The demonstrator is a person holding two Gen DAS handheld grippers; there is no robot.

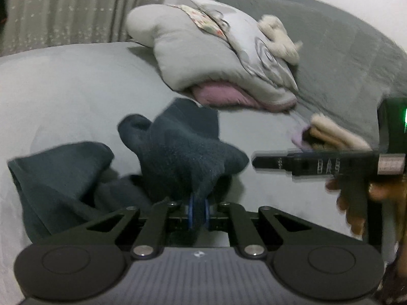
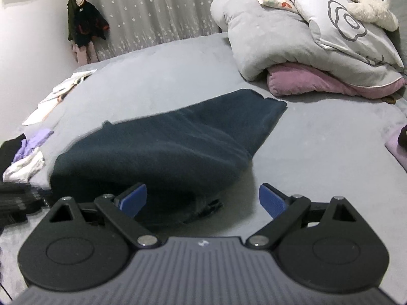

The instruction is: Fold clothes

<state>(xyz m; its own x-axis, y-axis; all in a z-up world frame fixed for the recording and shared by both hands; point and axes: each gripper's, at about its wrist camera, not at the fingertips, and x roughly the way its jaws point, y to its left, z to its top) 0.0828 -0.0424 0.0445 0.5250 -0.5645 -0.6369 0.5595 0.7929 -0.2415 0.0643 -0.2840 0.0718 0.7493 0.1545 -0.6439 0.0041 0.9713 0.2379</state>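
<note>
grey bed (image 2: 178,76) | dark garment (image 2: 162,152) mid-bed | left gripper (image 1: 199,209) clamped on garment | right gripper (image 2: 202,198) apart, just beside garment

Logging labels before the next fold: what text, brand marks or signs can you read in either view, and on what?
"BAS": pale letters on the side of the right gripper in the left wrist view, motion-blurred and possibly cut off.
Small white emblem, no letters: on each gripper body, at the bottom of both views.
Flower outline, no words: on the grey pillow.
Nothing readable on the dark garment.
</note>
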